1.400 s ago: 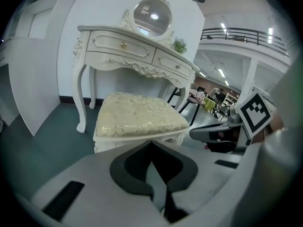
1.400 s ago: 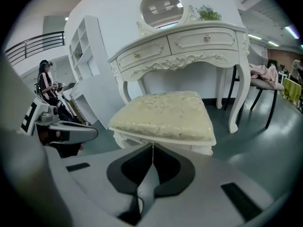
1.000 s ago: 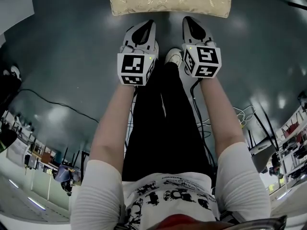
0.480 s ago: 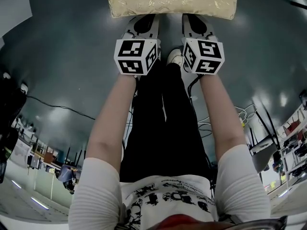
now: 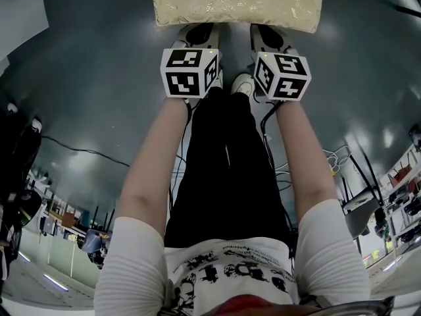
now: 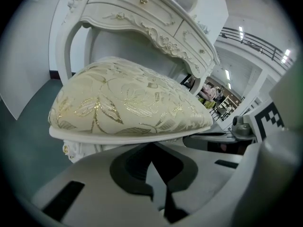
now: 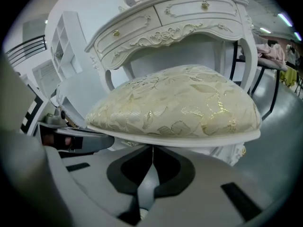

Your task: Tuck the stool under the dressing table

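1. Head view: gold-patterned cream stool (image 5: 237, 2) on grey floor (image 5: 85, 78), at far edge.
2. Left claw (image 5: 199, 33) pressed together, empty, at seat's near rim.
3. Right claw (image 5: 266, 33) pressed together likewise.
4. White desk (image 7: 180, 15) just beyond stool.

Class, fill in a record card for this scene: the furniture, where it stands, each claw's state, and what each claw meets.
Stool: cream cushion with gold leaf pattern, white frame
Dressing table: white, carved, drawers with small knobs, directly behind the stool
Left claw: shut, tips at the stool's front edge, just below the cushion
Right claw: shut, tips at the same edge, beside the left one
Held between jaws: nothing
Floor: dark grey-green
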The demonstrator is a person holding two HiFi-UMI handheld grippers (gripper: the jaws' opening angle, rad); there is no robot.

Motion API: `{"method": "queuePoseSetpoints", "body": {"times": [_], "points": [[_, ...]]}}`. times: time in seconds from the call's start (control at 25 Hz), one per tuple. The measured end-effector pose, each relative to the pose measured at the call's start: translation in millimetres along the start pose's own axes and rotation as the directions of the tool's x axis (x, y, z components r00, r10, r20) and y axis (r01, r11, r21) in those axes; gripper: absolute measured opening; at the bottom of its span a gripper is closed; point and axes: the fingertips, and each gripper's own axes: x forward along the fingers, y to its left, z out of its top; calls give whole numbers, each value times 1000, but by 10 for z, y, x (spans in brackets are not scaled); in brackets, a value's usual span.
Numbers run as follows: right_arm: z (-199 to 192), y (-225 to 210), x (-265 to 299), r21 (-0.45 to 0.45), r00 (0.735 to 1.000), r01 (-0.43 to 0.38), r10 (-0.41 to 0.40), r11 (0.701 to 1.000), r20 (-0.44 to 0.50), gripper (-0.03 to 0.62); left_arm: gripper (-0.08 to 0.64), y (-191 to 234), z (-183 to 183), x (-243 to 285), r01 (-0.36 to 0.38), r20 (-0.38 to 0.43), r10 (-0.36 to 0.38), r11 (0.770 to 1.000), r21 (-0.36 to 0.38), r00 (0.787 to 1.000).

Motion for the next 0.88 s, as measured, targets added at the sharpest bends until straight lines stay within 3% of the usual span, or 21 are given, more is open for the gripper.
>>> {"method": "queuePoseSetpoints", "body": {"times": [0.36,0.68,0.88], "points": [[448,-123,312,84,997,46,-41,995,-62,18,17,185,481,254,13,-46,-13,1000,-6,999],[600,-147,483,23,999,36,-36,999,1,18,17,311,646,368,14,31,-15,1000,9,999],[929,-308,534,-31,999,24,-23,999,41,17,17,254,993,517,13,89,-15,1000,28,996]]}}
